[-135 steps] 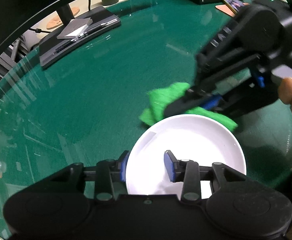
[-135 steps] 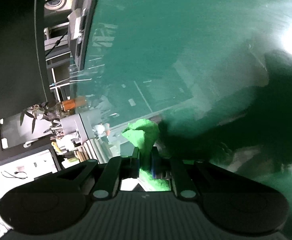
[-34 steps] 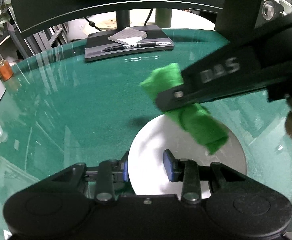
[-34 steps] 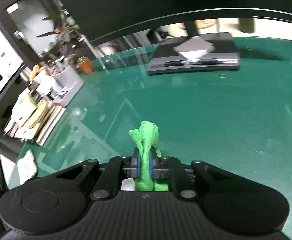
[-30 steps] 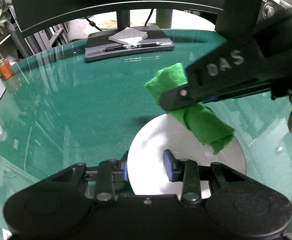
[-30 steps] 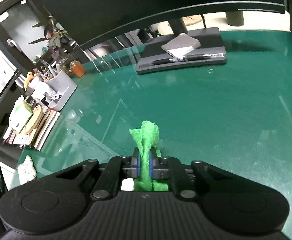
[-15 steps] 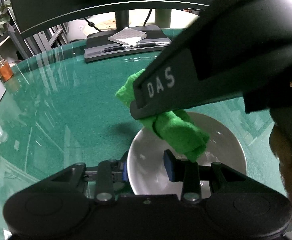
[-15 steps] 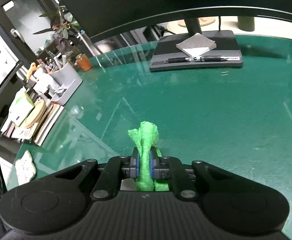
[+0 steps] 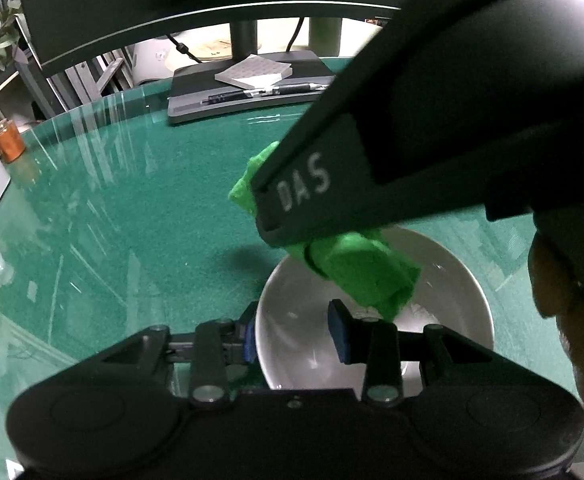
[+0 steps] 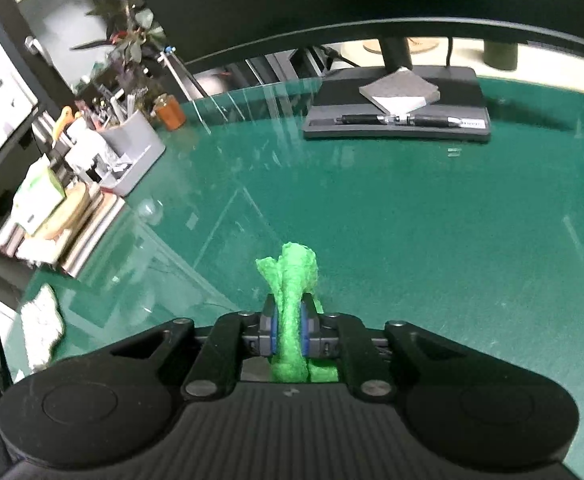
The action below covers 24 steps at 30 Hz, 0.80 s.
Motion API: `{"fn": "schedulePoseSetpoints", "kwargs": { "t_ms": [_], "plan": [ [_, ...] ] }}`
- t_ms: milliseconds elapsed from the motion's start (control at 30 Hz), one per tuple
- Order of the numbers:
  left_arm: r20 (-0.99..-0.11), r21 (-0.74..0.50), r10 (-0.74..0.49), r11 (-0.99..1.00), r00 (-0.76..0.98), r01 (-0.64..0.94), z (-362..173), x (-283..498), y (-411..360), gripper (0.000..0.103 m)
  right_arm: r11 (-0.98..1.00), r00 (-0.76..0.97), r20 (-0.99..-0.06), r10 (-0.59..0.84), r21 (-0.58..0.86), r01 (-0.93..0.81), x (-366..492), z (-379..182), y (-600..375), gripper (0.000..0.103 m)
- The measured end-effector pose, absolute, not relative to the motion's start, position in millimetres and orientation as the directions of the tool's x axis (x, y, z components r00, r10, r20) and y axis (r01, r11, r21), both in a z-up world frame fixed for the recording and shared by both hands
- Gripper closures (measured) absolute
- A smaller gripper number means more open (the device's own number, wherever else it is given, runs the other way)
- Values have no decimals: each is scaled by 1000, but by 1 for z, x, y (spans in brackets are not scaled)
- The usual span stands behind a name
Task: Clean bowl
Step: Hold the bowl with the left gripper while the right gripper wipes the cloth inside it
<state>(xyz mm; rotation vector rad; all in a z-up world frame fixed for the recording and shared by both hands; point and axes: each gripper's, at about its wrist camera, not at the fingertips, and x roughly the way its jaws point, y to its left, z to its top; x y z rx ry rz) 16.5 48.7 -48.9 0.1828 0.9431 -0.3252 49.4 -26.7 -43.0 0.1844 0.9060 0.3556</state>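
Note:
In the left wrist view a white bowl [image 9: 443, 316] sits on the green glass-topped table. My left gripper [image 9: 293, 338] straddles its near left rim, one blue pad outside the wall and one inside, gripping it. My right gripper [image 9: 272, 228] reaches in from the upper right, its black body filling that corner. It is shut on a folded green cloth [image 9: 363, 276], whose lower end hangs just inside the bowl near the left gripper's inner pad. In the right wrist view the cloth [image 10: 293, 276] sticks up between the pads of the right gripper [image 10: 290, 330]. The bowl is hidden there.
A dark monitor base [image 10: 399, 120] with a notepad and pen lies at the table's far side, under a wide monitor. A grey desk organiser [image 10: 128, 152], stacked books [image 10: 64, 224] and a white rag [image 10: 42, 328] sit at the left. A hand [image 9: 563, 280] holds the right gripper.
The right gripper has come down and closer with the cloth, from above the bowl's far rim to inside the bowl. The left gripper and the bowl have stayed put.

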Motion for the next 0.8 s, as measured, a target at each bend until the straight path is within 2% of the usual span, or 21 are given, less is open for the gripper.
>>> {"fn": "schedulePoseSetpoints", "kwargs": {
  "t_ms": [100,200,333,800],
  "plan": [
    [-817,16,-191,936,544,353,-49,16,48,66,932,572,-737,361,270,-241,43,-44,-18,92],
    [-819,12,-188,939,542,343,-49,16,50,61,931,595,-716,365,301,-208,39,-46,-21,92],
    [-820,14,-187,938,541,346,-49,15,49,61,924,603,-701,381,304,-231,37,-48,-23,93],
    [-821,2,-197,937,536,349,-49,14,45,55,935,579,-742,339,334,-119,42,-46,-56,94]
  ]
}}
